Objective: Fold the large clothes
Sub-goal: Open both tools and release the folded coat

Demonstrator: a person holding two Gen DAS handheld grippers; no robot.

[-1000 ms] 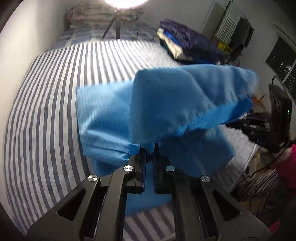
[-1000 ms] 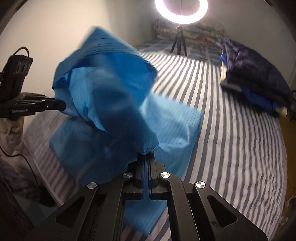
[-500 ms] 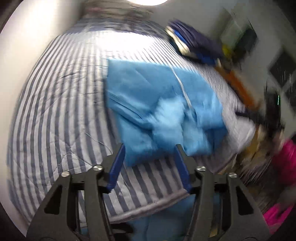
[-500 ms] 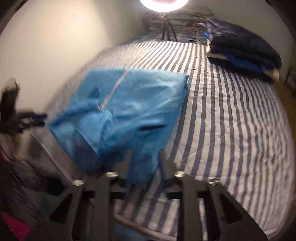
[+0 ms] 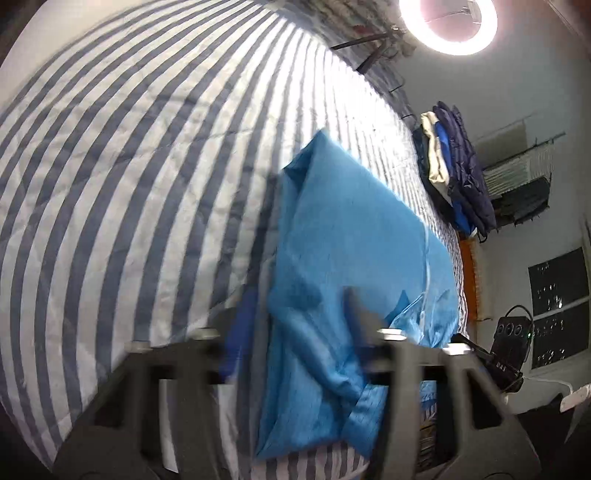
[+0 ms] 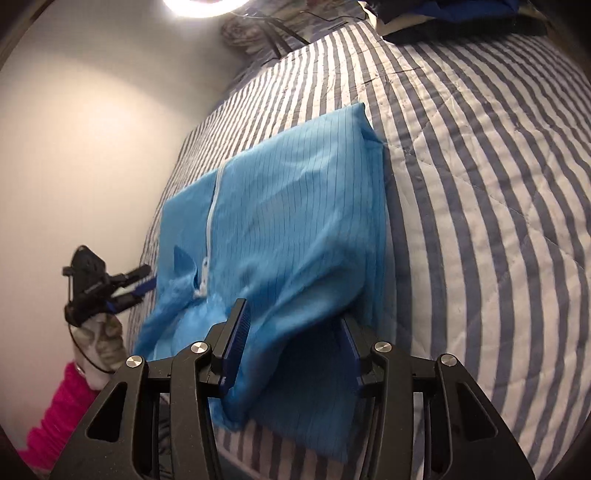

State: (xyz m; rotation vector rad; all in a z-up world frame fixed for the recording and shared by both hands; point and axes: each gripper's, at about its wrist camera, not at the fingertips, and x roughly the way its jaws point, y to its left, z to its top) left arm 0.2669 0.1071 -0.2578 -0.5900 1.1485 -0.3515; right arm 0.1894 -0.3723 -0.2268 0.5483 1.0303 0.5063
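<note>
A bright blue garment [image 5: 351, 240] with a white zip [image 6: 210, 221] lies folded on the striped bed [image 5: 129, 184]. Its near end is rumpled. My left gripper [image 5: 297, 326] is blurred and low over that near end, its jaws apart and closing, with loose cloth between them and no pad pressing. My right gripper [image 6: 291, 336] is at the garment's [image 6: 295, 221] near right corner. Its jaws are also apart and closing, with a slack fold draped against the left finger [image 6: 236, 332]. The left gripper [image 6: 96, 288] shows at the far left of the right wrist view.
The striped quilt [image 6: 480, 184] spreads wide to the garment's far side. A stack of dark and blue folded clothes [image 5: 454, 177] sits at the bed's far edge. A ring light [image 5: 458, 22] on a tripod stands at the head. A pink sleeve [image 6: 55, 406] is at lower left.
Both grippers were shut on the lifted garment a second ago. They have let go, the garment has dropped flat onto the bed, and both grippers have sunk and rolled toward its near edge.
</note>
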